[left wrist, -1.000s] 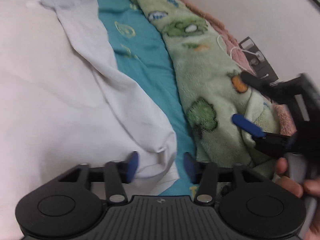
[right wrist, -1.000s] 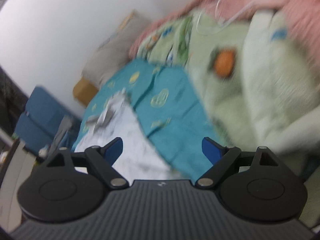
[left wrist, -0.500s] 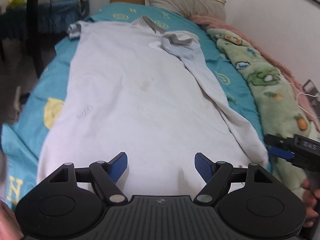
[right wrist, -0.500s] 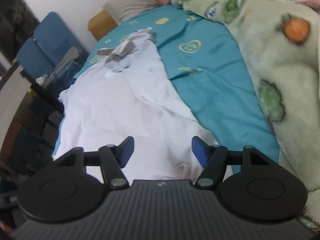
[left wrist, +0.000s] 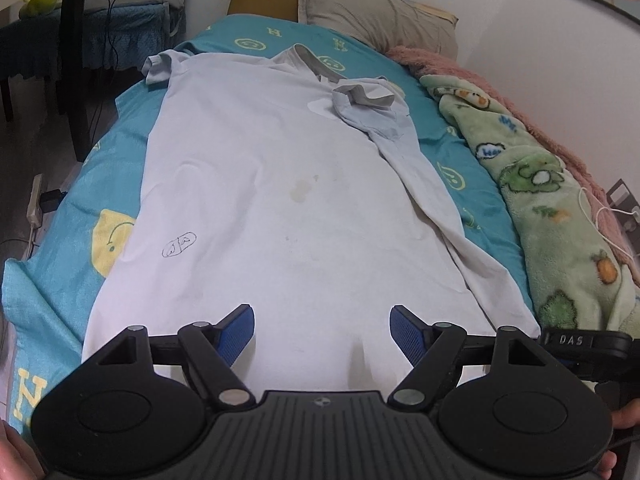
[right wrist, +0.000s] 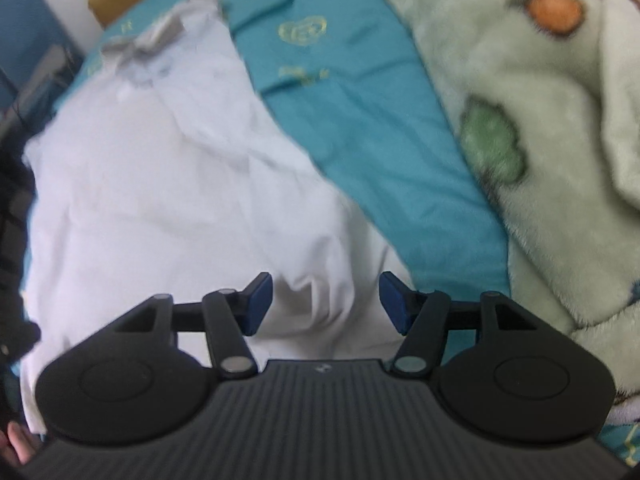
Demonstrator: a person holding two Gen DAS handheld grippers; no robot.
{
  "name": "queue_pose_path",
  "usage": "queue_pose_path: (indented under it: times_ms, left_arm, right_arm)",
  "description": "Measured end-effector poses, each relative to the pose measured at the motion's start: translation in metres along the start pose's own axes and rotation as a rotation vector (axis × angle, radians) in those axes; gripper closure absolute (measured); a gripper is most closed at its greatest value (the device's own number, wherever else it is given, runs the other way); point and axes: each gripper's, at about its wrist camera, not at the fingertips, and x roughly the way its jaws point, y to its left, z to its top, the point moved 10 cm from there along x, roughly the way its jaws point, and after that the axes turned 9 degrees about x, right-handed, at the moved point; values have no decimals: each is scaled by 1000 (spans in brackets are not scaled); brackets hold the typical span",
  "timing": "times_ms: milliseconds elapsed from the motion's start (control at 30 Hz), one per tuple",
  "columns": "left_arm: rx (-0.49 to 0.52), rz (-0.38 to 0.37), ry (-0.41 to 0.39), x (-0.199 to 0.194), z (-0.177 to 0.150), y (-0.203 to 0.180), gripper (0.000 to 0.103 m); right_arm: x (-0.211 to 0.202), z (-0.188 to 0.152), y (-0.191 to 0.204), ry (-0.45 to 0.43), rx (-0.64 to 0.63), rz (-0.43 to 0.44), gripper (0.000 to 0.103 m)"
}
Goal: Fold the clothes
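A white short-sleeved shirt (left wrist: 280, 184) lies flat along the bed, collar at the far end. Its right sleeve (left wrist: 372, 108) is folded inward, and the right side lies in a long fold. My left gripper (left wrist: 322, 332) hangs open over the middle of the near hem, with only flat cloth below it. My right gripper (right wrist: 324, 304) is low at the shirt's (right wrist: 160, 168) near right corner. Its jaws are closing, still apart in this blurred view, with a raised pucker of white cloth between them. The right gripper's black body (left wrist: 580, 342) shows at the left wrist view's right edge.
A teal patterned sheet (left wrist: 448, 152) covers the bed. A green fleece blanket (left wrist: 560, 216) and a pink one (left wrist: 460, 68) run along the wall side, with a white cable on them. A grey pillow (left wrist: 372, 8) lies at the head. A chair and floor cables stand at the left.
The left gripper swung from the shirt's right edge to face the whole shirt, and its jaws widened. The right gripper dropped to the shirt's near right corner, and its jaws narrowed.
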Motion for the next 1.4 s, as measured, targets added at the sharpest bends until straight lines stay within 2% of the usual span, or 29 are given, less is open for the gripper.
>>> queue_pose_path:
  times_ms: [67, 167, 267, 367, 500, 633, 800, 933, 967, 1000, 1067, 1200, 1267, 1400]
  left_arm:
    - [-1, -2, 1, 1, 0, 0, 26]
    - [-2, -11, -12, -3, 2, 0, 26]
    - [-13, -24, -18, -6, 2, -1, 26]
    - [-16, -30, -17, -7, 2, -2, 26]
    - [-13, -18, -16, -7, 2, -1, 26]
    - [-21, -6, -13, -6, 1, 4, 26]
    - [-26, 5, -3, -3, 0, 8, 26]
    - [-23, 2, 3, 0, 0, 7, 26]
    - [-22, 3, 1, -1, 1, 6, 26]
    - [-22, 4, -3, -1, 1, 6, 26]
    - [-14, 4, -13, -3, 2, 3, 24]
    - [15, 16, -40, -6, 6, -4, 23]
    - [34, 29, -57, -6, 9, -8, 22]
    - [33, 17, -76, 4, 24, -13, 22]
  right_arm:
    - [-8, -2, 7, -13, -60, -10, 96]
    - [-37, -4, 28, -54, -174, 33, 97]
    - [-67, -10, 53, -85, -321, 79, 97]
    - [-80, -23, 80, -82, -483, 100, 97]
    - [-74, -44, 118, -71, -665, 102, 97]
    - [-40, -64, 136, -10, -718, 100, 97]
    - [-3, -75, 128, 63, -603, 127, 95]
    - [-7, -61, 112, 71, -457, 164, 92]
    - [-14, -56, 109, 64, -420, 185, 70]
    - [-22, -52, 106, 49, -386, 212, 42]
    - [-41, -43, 101, -2, -331, 274, 10]
    - [-77, -12, 96, -145, -286, 319, 11]
    - [-92, 18, 96, -235, -251, 335, 11]
    - [-118, 76, 92, -372, -77, 387, 11]
